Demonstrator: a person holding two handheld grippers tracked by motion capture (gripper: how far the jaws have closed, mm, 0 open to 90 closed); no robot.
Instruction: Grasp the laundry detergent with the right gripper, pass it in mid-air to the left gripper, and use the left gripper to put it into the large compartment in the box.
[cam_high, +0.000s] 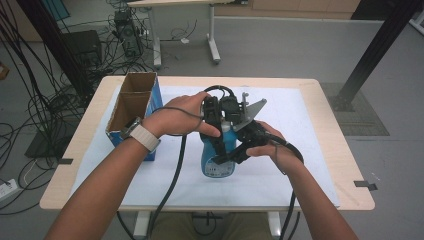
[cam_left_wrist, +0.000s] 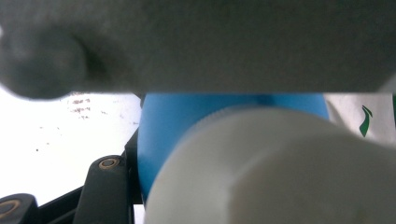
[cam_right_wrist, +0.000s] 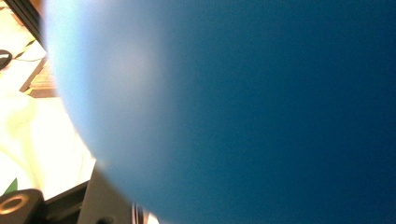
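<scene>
We have the blue bottle standing upright near the middle of the surface, a little toward the near edge, on the white sheet that covers most of it. The right tongs come in from the right side and are clenched around the bottle's blue body, low down; in the right gripper view the blue wall presses right up against the lens. The left tongs reach down from above and are clenched on the white cap, which looms large in the left gripper view with the blue shoulder just behind it.

So we judge this to be a cap-twisting moment, and here is where it can slip. The body is round and smooth, so if the lower grip is too light, the whole bottle may spin with the cap instead of the cap turning alone. If we lean sideways while twisting, the bottle could tilt off its base and topple toward the near edge. Squeeze the body too hard with the cap loosened, and whatever is inside may well up onto the sheet. The trailing cables cross close to both hands, so one could snag mid-turn.

Farther back, at the far left corner, the open cardboard box stands apart from the bottle, near our left forearm; a wide elbow swing could knock it.
</scene>
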